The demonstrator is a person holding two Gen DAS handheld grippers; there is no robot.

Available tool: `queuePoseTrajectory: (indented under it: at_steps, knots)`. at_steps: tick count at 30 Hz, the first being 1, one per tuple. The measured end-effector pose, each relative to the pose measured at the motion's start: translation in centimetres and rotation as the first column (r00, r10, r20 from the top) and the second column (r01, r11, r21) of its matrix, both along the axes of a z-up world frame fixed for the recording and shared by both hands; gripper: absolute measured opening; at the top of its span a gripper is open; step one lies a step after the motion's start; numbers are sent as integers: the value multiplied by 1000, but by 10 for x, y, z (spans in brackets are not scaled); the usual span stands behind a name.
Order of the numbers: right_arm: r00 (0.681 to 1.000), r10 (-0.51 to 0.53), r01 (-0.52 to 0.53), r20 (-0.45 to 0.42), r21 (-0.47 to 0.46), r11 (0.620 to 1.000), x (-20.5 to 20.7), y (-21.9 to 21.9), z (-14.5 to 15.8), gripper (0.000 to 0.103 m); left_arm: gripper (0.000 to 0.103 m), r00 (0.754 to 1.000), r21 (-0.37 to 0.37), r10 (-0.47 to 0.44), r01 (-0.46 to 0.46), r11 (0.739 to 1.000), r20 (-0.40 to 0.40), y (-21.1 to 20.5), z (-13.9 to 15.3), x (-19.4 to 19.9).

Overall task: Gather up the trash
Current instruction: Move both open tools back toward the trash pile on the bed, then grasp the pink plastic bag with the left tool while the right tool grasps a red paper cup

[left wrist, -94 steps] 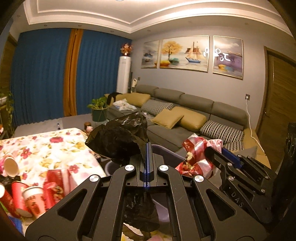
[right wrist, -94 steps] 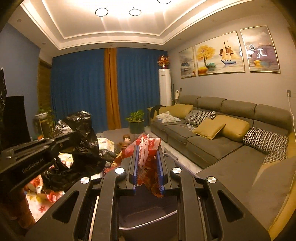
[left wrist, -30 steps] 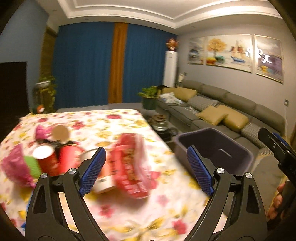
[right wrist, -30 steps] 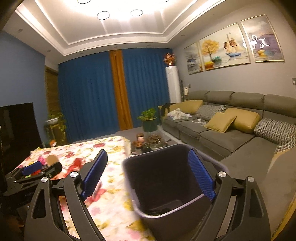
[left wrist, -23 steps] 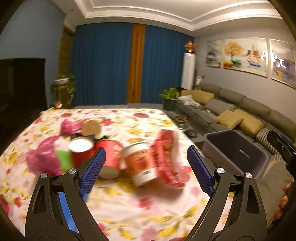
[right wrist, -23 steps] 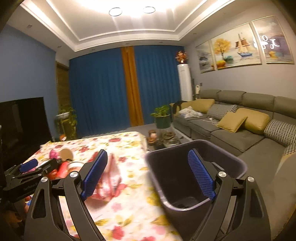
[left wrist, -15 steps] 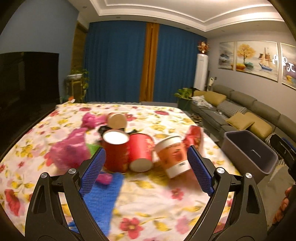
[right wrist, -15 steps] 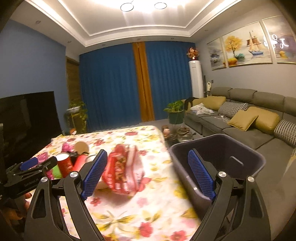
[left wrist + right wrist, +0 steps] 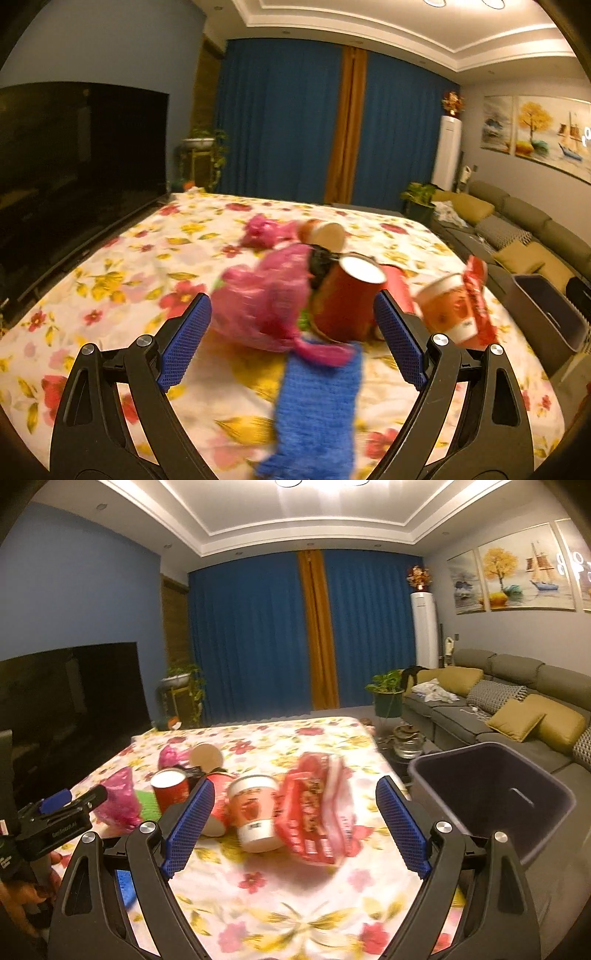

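Grippers both tilt slightly downward over the floral cloth point(image 9: 295, 915). Left gripper point(image 9: 291, 332) stands spread and empty, a crinkled pink bag point(image 9: 262, 295) and a cylindrical red cup point(image 9: 347, 295) at 12 o'clock, a knitted blue cloth point(image 9: 317, 406) at 6. Right gripper point(image 9: 291, 819) is spread too, gripping nothing; a paper cup point(image 9: 255, 812) and a glossy red wrapper point(image 9: 321, 812) lie between its pads. A dark plastic bin point(image 9: 517, 834) sits at 3 o'clock.
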State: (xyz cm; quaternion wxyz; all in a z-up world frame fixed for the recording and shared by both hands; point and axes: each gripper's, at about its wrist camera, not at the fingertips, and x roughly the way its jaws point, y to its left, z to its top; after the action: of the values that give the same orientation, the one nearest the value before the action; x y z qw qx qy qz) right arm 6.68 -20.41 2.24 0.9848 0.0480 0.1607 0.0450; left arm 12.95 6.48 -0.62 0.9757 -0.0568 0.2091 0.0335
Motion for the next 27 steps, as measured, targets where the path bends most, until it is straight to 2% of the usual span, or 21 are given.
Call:
queuePoseTrajectory:
  at_steps: [8,13,17,19,21,24,27]
  knots:
    - [996,82,-83,-30,-11,997,25,43,-2,86,88,999,-40,-4,3,999,-42,30,-8,29]
    - [989,131,-132,-62,-20,991,47,72,-7,86,85,995,-49,-63,59,997,-76,29,-16,49]
    - [984,155,-160,-86,-47,986,67,93,-10,86,69,986,-94,-106,94,991,-127,32,-27,64]
    - [982,163,-169,-98,-54,984,74,101,-12,86,57,982,-104,-127,112,988,-143,33,-31,69]
    - [979,172,-179,-110,-60,982,81,110,-14,86,39,976,-105,-150,134,985,-157,32,-35,72]
    - [975,184,-194,-126,-68,979,91,121,-17,86,21,974,-122,-162,144,982,-161,36,-39,76]
    - [971,194,-206,-136,-80,975,99,131,-21,86,13,975,-148,-160,138,979,-151,42,-38,73]
